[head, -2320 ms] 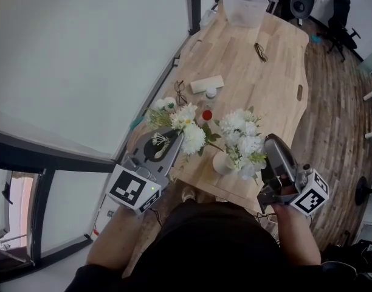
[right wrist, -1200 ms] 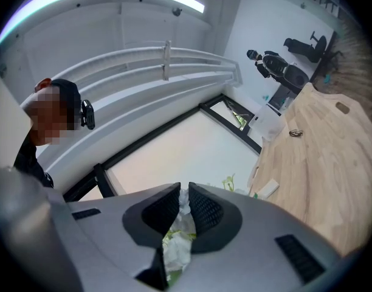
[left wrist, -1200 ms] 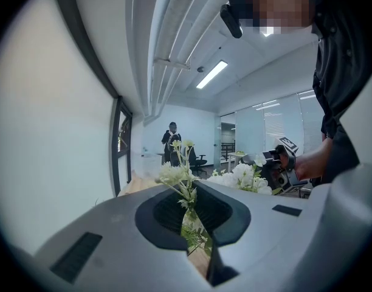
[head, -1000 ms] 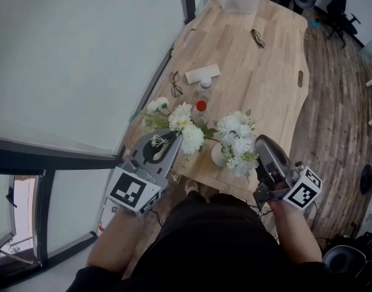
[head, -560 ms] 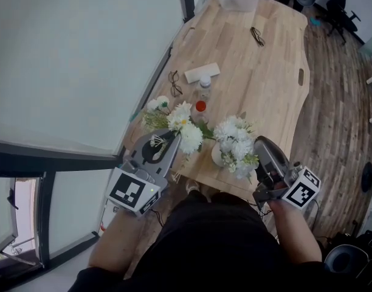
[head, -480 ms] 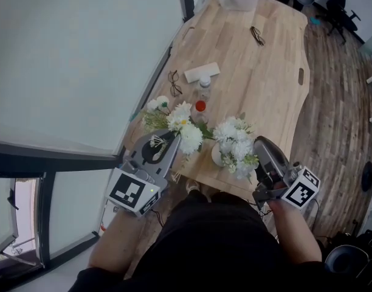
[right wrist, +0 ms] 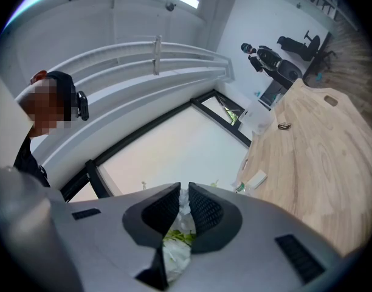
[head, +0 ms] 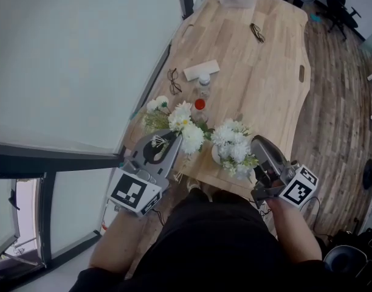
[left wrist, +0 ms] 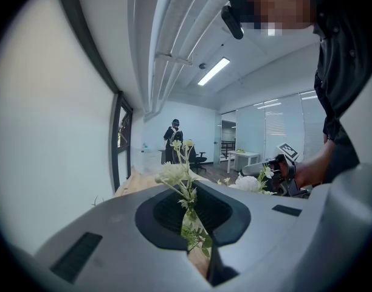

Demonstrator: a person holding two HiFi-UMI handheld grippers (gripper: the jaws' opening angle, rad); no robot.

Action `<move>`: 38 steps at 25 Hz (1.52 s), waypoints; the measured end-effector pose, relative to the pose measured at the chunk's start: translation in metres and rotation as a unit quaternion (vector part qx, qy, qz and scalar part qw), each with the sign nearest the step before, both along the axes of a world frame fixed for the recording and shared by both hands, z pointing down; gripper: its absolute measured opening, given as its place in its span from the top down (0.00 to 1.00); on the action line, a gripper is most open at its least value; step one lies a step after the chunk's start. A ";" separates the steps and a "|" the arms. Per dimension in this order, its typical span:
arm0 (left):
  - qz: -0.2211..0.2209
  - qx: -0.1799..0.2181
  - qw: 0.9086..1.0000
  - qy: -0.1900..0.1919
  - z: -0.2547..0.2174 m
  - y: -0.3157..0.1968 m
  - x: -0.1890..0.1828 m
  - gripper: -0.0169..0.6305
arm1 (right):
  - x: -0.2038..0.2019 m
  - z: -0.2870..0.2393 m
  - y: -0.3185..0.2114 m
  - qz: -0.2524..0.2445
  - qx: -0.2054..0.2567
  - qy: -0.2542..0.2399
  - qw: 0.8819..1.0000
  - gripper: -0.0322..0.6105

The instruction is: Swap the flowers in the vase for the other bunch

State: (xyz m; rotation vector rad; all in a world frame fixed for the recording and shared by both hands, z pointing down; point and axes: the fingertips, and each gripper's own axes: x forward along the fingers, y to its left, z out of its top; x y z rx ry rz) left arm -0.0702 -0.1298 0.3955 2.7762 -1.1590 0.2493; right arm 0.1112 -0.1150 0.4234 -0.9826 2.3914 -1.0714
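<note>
Our left gripper [head: 172, 137] is clamped on the left white flower bunch [head: 181, 125]. Our right gripper [head: 254, 143] pinches the right bunch [head: 233, 146] over the white vase [head: 217, 157], at the near edge of the table [head: 265, 72].

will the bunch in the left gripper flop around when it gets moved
Probably only a little: the bunch stands out of the shut left gripper without drooping, so its stems look fairly stiff. The big white heads on such thin stems may bob. It looks light.

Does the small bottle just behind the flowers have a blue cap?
No, the bottle standing on the wooden table has a red cap.
</note>
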 end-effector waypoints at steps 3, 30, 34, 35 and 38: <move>-0.002 -0.003 1.000 -0.002 0.002 0.000 -0.001 0.94 | 0.002 0.004 0.000 0.001 -0.002 0.004 1.000 0.86; -0.013 0.021 1.000 0.002 -0.015 0.001 0.003 0.94 | 0.005 -0.005 0.011 -0.039 0.048 0.083 0.995 0.68; -0.015 0.027 1.000 0.002 -0.020 0.000 0.001 0.94 | 0.015 -0.011 0.005 -0.018 0.051 0.087 0.995 0.67; -0.016 0.029 0.999 0.002 -0.021 0.000 0.001 0.94 | 0.020 -0.012 0.003 -0.010 0.052 0.091 0.994 0.67; -0.019 0.032 0.999 -0.002 -0.024 0.000 0.000 0.94 | 0.032 -0.016 -0.001 0.012 0.057 0.101 0.993 0.68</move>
